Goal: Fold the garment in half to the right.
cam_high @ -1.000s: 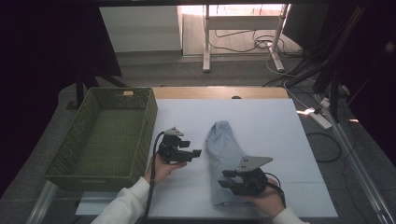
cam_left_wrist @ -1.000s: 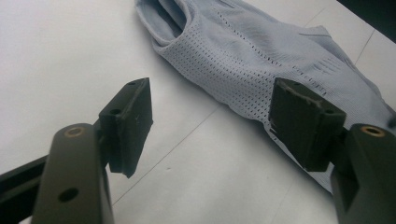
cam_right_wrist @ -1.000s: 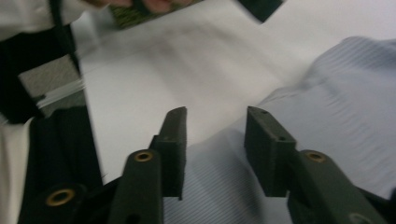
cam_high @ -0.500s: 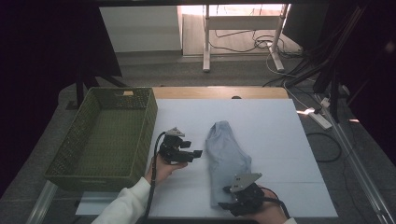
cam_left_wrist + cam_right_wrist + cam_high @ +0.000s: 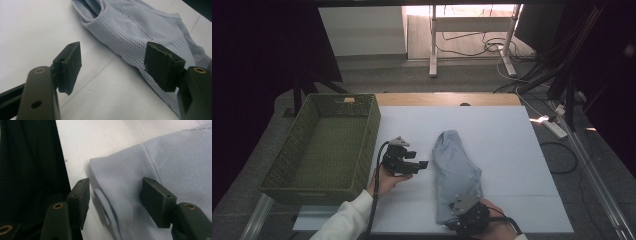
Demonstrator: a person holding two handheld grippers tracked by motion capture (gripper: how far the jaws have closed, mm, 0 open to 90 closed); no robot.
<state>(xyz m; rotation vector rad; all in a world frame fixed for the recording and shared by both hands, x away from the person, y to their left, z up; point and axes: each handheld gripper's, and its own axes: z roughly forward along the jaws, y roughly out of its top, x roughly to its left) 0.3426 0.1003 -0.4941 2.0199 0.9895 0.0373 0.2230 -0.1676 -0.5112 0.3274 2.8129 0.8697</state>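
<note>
White table [image 5: 512, 150] beside green basket [image 5: 327, 145]: right gripper [image 5: 113, 202] lower than 1 second ago, jaws just widened astride grey garment [image 5: 454, 170] hem, ungripped; left gripper [image 5: 112, 65] wide, empty.

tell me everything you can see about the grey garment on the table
The grey garment is pale blue-grey knit, folded long and lying flat on the white table. It has a perforated mesh panel and a ribbed hem at the near end. The right hand-held gripper straddles that hem, pads not pressing.
</note>
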